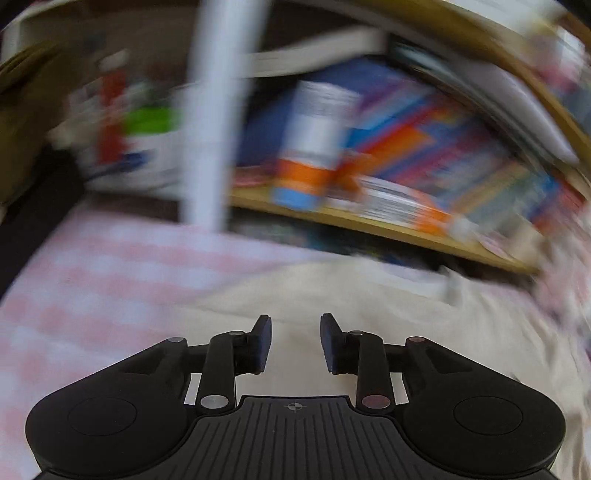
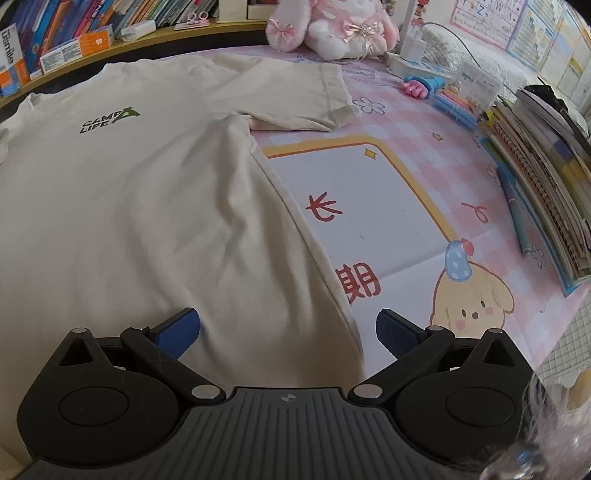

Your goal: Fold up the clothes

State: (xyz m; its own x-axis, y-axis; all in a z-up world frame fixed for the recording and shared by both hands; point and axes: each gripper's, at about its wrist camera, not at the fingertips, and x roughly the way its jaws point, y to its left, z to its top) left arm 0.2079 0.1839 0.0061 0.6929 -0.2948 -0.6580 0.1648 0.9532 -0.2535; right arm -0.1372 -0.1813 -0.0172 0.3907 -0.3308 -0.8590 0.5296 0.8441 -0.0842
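A cream T-shirt (image 2: 147,192) with a small green "CAMP LIFE" print lies flat, face up, on a pink checked mat (image 2: 406,155). Its right sleeve (image 2: 303,96) is spread out to the side. My right gripper (image 2: 288,332) is open wide and empty, just above the shirt's right hem edge. The left wrist view is motion-blurred. There the shirt (image 1: 351,295) shows ahead of my left gripper (image 1: 295,343), which is open with a narrower gap, holds nothing and hovers over the cloth.
A shelf of books and boxes (image 2: 74,33) runs along the back. A pink plush rabbit (image 2: 332,26) sits at the back edge. Pens and a toy (image 2: 436,88) and a stack of notebooks (image 2: 546,177) line the right side. A white post (image 1: 218,110) stands at the left.
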